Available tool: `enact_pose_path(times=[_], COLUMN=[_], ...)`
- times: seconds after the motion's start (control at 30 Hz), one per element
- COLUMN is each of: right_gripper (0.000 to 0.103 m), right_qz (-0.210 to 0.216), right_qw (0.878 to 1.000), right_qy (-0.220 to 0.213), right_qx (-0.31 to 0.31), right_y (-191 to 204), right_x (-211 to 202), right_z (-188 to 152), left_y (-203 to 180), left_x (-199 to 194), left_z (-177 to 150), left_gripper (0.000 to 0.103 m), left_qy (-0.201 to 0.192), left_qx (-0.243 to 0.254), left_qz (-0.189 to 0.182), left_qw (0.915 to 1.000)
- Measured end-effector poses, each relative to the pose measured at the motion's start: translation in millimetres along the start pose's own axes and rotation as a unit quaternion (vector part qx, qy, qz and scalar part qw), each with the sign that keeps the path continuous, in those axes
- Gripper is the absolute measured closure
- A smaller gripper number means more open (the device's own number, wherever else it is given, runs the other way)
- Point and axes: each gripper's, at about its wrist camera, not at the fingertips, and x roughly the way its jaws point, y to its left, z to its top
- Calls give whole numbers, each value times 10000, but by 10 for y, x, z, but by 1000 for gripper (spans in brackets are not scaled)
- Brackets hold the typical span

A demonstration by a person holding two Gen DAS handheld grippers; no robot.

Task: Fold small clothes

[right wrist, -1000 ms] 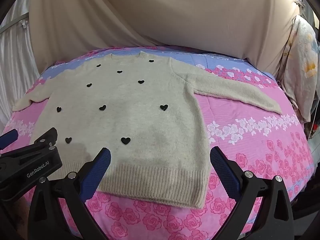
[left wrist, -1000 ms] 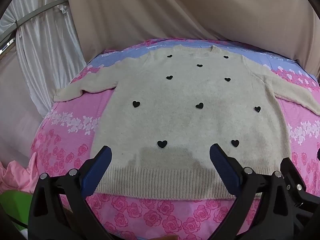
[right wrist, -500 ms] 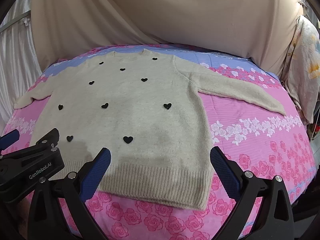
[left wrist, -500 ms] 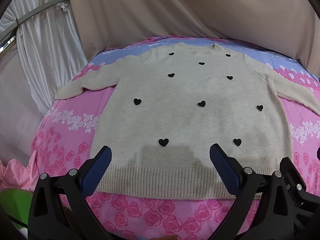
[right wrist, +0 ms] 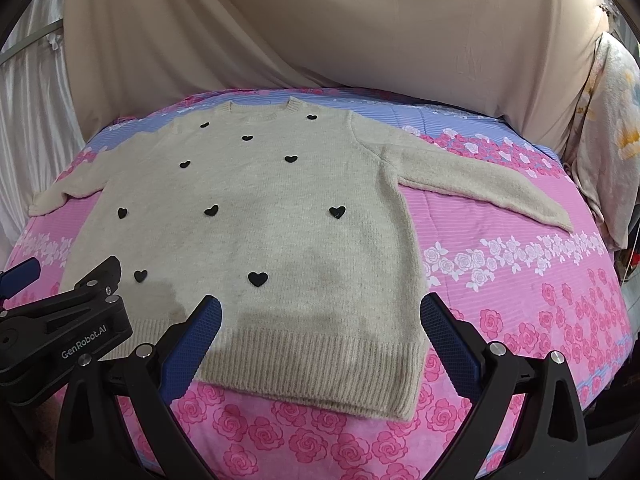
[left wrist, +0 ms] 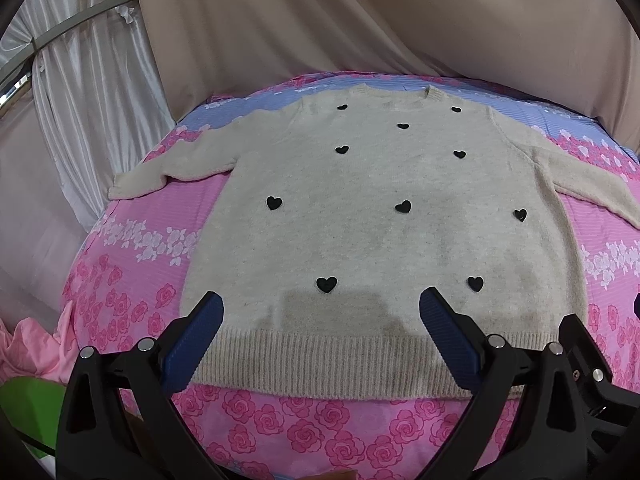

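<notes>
Cream knitted sweater with black hearts [left wrist: 372, 232] is spread flat on the pink rose-patterned bedsheet [right wrist: 520, 288]; above its ribbed hem, left gripper [left wrist: 320, 336] and right gripper [right wrist: 320, 340] are held wide apart, empty.

one sweater [left wrist: 384, 240], ten black hearts [left wrist: 403, 206], two tools [right wrist: 320, 336]

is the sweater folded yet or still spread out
Spread flat: the sweater lies front up on the bed, both sleeves out, no fold.
</notes>
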Motion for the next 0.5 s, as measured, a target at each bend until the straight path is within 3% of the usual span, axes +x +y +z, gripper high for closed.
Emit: enact_pose_path(times=[0.5], right_gripper=[5], right_qz=[16], right_qw=[10000], right_qy=[16], right_qx=[0], right_y=[13], right_x=[5], right_z=[-20], left_y=[-28], left_x=[-12], left_z=[-15], left_gripper=[7], left_qy=[14], left_qx=[8], left_qz=[22], left_qw=[10000])
